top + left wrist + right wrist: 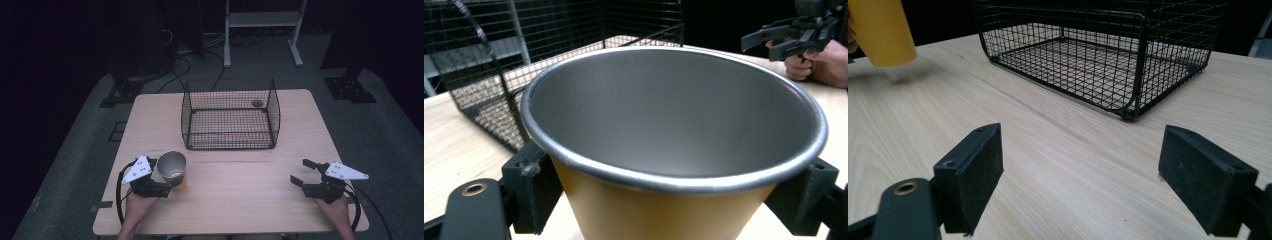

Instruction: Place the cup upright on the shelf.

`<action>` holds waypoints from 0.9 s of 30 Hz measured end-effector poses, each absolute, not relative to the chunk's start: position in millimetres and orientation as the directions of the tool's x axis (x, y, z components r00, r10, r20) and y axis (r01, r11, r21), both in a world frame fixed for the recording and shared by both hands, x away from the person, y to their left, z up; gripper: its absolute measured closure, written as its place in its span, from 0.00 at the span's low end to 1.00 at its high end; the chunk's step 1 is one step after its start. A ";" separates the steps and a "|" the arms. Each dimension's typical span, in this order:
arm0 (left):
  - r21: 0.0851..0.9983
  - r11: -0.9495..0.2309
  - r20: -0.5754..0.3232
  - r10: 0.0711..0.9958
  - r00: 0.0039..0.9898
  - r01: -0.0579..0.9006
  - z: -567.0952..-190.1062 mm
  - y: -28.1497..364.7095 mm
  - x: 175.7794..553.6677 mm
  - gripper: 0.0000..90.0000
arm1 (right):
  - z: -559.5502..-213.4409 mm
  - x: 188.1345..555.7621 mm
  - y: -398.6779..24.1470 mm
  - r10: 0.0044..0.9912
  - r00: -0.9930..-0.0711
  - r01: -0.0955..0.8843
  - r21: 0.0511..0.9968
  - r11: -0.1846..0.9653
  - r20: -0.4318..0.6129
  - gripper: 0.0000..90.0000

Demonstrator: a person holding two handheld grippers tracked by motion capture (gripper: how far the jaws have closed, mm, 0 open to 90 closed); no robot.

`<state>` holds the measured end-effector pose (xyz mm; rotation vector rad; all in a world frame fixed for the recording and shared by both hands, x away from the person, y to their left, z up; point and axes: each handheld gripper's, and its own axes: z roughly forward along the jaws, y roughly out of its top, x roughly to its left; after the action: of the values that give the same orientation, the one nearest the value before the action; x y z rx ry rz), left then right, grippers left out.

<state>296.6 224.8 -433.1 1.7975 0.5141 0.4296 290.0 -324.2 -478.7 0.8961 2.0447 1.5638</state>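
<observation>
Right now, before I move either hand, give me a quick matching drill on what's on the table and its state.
Things:
1. cup
2. wire basket
3. left gripper
4. right gripper

States:
A. jaws apart, nothing between them
B. empty, at the far middle of the table
C. yellow outside, grey metal inside, tipped off the table
D. jaws closed on the cup's sides

Pairs: 1-C, 2-B, 3-D, 4-A
</observation>
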 end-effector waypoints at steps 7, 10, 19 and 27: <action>0.961 -0.247 0.022 0.517 0.856 0.124 -425.0 211.7 304.7 0.17 | -478.8 290.1 -324.5 0.703 -0.709 0.241 0.957 0.160 0.062 0.19; 0.961 -0.250 0.026 0.503 0.864 0.116 -418.0 205.4 310.1 0.17 | -478.8 290.3 -324.4 0.702 -0.709 0.242 0.957 0.160 0.062 0.19; 0.963 -0.257 0.050 0.466 0.884 0.081 -392.0 187.7 331.2 0.17 | -478.9 290.5 -324.3 0.701 -0.710 0.244 0.957 0.160 0.064 0.19; 0.959 -0.274 0.056 0.430 0.901 0.071 -375.1 168.7 356.8 0.17 | -479.1 290.8 -324.4 0.700 -0.711 0.250 0.956 0.156 0.072 0.19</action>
<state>356.8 168.7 -375.1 1.8295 0.3741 0.3607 290.8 -324.4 -479.1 0.9048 2.0509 1.5752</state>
